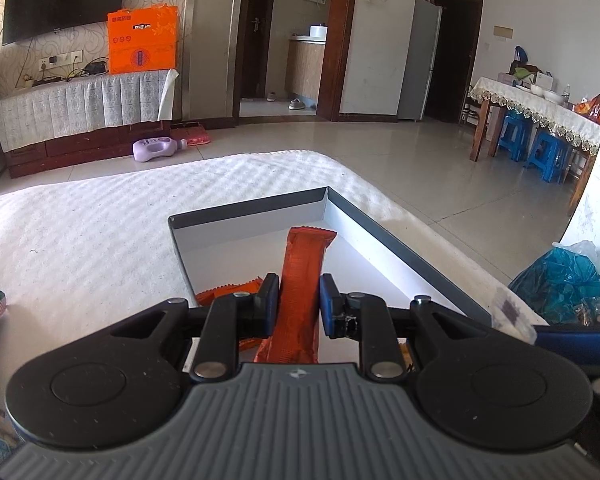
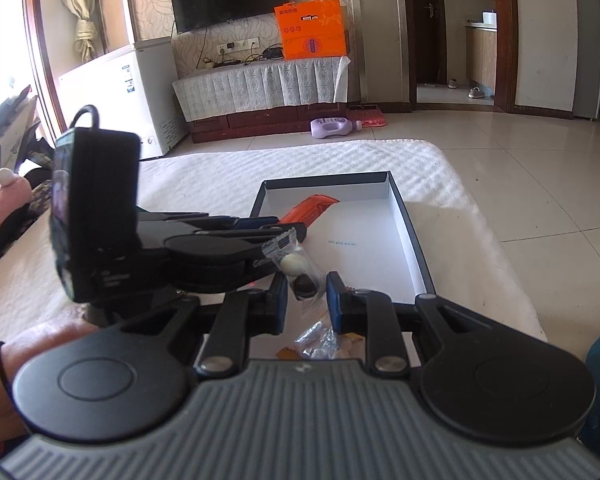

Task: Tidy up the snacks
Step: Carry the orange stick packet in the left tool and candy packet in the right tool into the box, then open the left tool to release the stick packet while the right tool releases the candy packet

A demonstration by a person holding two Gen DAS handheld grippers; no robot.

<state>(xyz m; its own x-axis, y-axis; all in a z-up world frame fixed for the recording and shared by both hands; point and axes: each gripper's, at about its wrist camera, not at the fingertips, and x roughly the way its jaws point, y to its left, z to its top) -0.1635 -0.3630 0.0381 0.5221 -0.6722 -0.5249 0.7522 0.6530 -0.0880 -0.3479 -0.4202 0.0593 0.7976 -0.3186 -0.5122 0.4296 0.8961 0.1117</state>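
Left wrist view: the left gripper [image 1: 299, 306] has its jaws clamped on an orange snack bar [image 1: 302, 280], whose long axis runs straight ahead from the jaws and slightly right, its far end raised over the floor of the open shallow box [image 1: 400, 240]. A second orange packet [image 1: 228, 290] lies flat in the box just left of the jaws. The box rests on a white quilted surface [image 1: 100, 220], probably a bed or cushion. No writing on either wrapper is legible. Right wrist view: the right gripper [image 2: 307, 300] has its jaws closed on a clear-wrapped sweet [image 2: 298, 268] holding a pale piece and a dark piece, standing upright between the pads at the near end of the box [image 2: 412, 240]. The left gripper [image 2: 236, 236] reaches in from the left, its orange bar [image 2: 310, 208] pointing towards the far corner. Small blue print on the box floor is unreadable. Judgement: the left hand is nearer to releasing; its bar already hangs over the box.
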